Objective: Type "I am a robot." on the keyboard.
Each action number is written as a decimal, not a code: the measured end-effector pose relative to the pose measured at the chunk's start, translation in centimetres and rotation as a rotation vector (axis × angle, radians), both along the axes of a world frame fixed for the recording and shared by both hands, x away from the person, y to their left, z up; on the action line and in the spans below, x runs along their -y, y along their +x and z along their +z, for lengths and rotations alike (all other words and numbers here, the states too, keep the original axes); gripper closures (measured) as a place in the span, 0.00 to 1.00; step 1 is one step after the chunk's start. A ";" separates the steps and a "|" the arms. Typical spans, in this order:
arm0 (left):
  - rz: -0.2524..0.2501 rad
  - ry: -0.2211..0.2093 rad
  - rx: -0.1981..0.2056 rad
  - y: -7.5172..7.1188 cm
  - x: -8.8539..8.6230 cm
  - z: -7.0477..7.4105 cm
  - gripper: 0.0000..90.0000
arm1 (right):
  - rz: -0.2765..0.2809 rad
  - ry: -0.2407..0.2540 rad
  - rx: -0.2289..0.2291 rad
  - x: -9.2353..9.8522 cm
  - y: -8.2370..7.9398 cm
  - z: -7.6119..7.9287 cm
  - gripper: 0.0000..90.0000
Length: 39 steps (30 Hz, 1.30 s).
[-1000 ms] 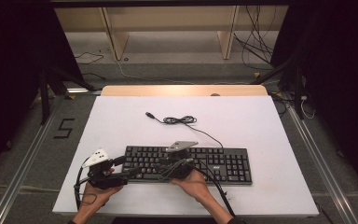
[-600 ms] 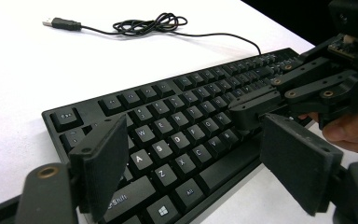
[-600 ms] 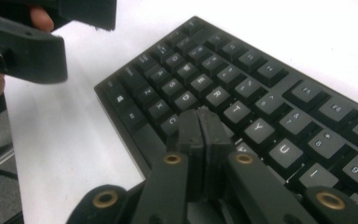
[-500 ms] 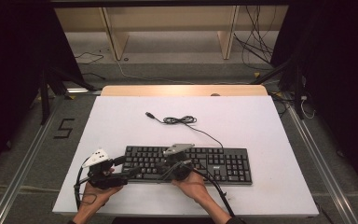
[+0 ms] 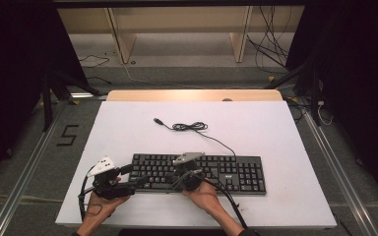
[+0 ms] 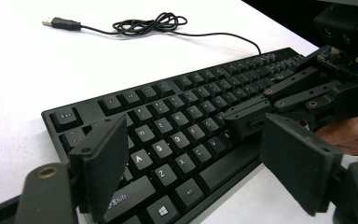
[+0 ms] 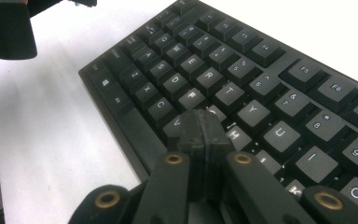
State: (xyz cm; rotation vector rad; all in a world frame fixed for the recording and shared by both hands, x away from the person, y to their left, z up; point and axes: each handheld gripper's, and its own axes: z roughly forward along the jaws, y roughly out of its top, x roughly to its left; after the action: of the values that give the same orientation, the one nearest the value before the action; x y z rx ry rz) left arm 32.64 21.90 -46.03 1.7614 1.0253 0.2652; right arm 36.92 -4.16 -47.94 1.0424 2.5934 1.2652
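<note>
Over the middle letter rows of the keyboard (image 7: 242,88), the right gripper (image 7: 204,131) has its two pads pressed flat together with nothing between them; earlier frames are at hand, and its jaws have just been closing to this state. The joined tip hovers at or on the keys around G and H; whether it presses one I cannot tell. In the high view the right gripper (image 5: 173,181) sits at the keyboard's (image 5: 202,172) near edge, left of centre. The keys lie directly beneath and ahead of the tip, so any press would be a short downward move. The keyboard's long axis runs left to right across the table, parallel to the person's side.

The left gripper (image 6: 193,161) stands wide open and holds nothing, aimed at the keyboard's left end near the Shift key; the right one is nearer the letter keys.

A cable (image 5: 192,127) trails from the keyboard's far edge, bunched, ending in a plug. The white table (image 5: 285,132) has a dark floor around it.
</note>
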 end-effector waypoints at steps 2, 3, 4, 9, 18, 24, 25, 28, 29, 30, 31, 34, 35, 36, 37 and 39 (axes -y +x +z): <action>0.000 0.001 0.000 0.0 0.0 0.0 0.26 | 0.000 0.001 0.000 0.0 0.0 0.0 1.00; 0.000 0.001 0.000 0.0 0.0 0.0 0.26 | 0.000 0.001 0.000 0.0 0.0 0.0 1.00; 0.001 0.001 0.000 0.0 0.0 0.0 0.26 | 0.001 -0.001 -0.001 0.0 0.0 0.0 1.00; 0.000 0.002 0.000 0.0 0.0 0.0 0.26 | 0.000 -0.003 -0.003 0.0 0.0 -0.1 1.00; 0.000 0.002 0.000 0.0 0.0 0.0 0.26 | 0.001 -0.004 -0.003 0.0 0.0 -0.1 1.00; -0.001 0.003 -0.001 0.0 0.1 0.0 0.26 | 0.002 -0.008 -0.003 -0.1 -0.1 -0.2 1.00; -0.001 0.004 -0.001 0.0 0.1 0.0 0.26 | 0.004 -0.016 -0.006 -0.1 -0.1 -0.4 1.00; -0.002 0.004 -0.001 0.0 0.1 0.0 0.26 | 0.002 -0.016 -0.003 -0.2 -0.1 -0.5 1.00; -0.001 0.005 -0.002 0.0 0.1 0.0 0.26 | 0.000 -0.017 -0.004 -0.2 -0.1 -0.4 1.00; -0.001 0.005 -0.003 0.0 0.1 0.0 0.26 | -0.002 -0.016 -0.005 -0.2 -0.1 -0.4 1.00; -0.001 0.005 -0.003 0.0 0.1 0.0 0.26 | -0.003 -0.017 -0.004 -0.2 -0.2 -0.4 1.00; -0.001 0.005 -0.003 0.0 0.1 0.0 0.26 | -0.005 -0.013 -0.007 -0.2 -0.1 -0.4 1.00; -0.001 0.005 -0.002 0.0 0.1 0.0 0.26 | -0.006 -0.010 -0.007 -0.2 -0.1 -0.4 1.00; -0.002 0.006 -0.003 0.0 0.1 0.0 0.26 | -0.008 -0.007 -0.006 -0.1 -0.1 -0.3 1.00; -0.002 0.006 -0.003 0.0 0.1 0.0 0.26 | -0.009 0.003 -0.006 0.0 -0.1 -0.2 1.00; -0.002 0.004 -0.002 0.0 0.0 0.0 0.26 | -0.015 0.018 -0.001 0.2 0.0 0.1 1.00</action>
State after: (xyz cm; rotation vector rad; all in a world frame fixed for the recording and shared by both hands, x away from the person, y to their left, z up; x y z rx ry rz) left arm 32.66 21.87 -46.06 1.7665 1.0256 0.2642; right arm 36.89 -4.37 -47.89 1.0642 2.5748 1.2871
